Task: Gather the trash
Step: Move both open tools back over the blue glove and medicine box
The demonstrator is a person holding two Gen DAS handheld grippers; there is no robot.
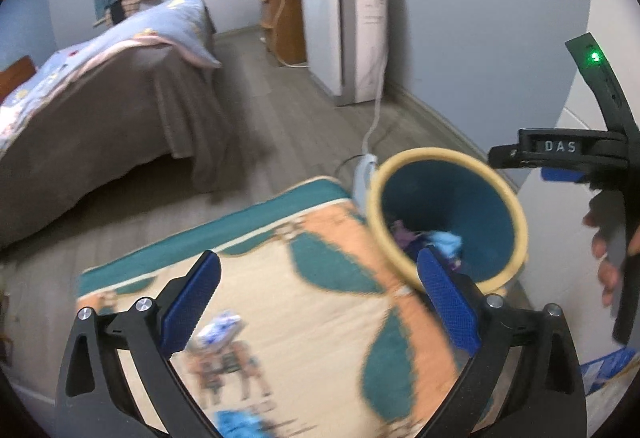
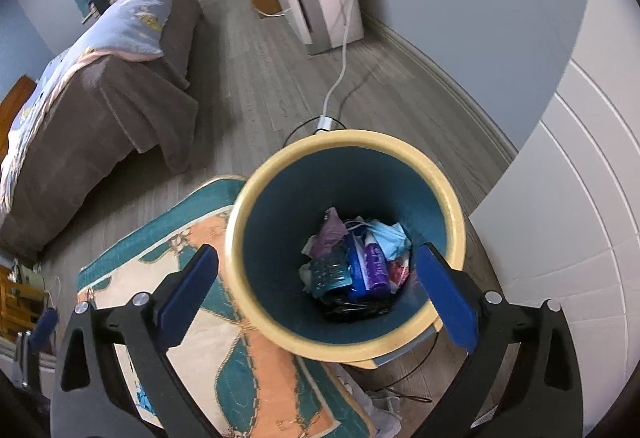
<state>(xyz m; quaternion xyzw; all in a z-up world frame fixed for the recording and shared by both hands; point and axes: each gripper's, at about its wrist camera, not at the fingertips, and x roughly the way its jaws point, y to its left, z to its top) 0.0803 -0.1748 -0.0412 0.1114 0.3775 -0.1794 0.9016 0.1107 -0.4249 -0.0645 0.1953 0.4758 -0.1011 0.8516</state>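
A round bin with a cream rim and teal inside stands at the rug's edge; it also shows in the left wrist view. It holds several pieces of trash: a blue face mask, a purple wrapper, a blue and purple packet. My right gripper is open and empty, right above the bin's mouth. My left gripper is open and empty above the rug. A blue and white wrapper lies on the rug by its left finger. Another blue scrap lies at the bottom edge.
A bed with a brown cover fills the left. A white appliance stands by the far wall, its cable running over the wood floor to a plug block behind the bin. A white panelled door is at the right.
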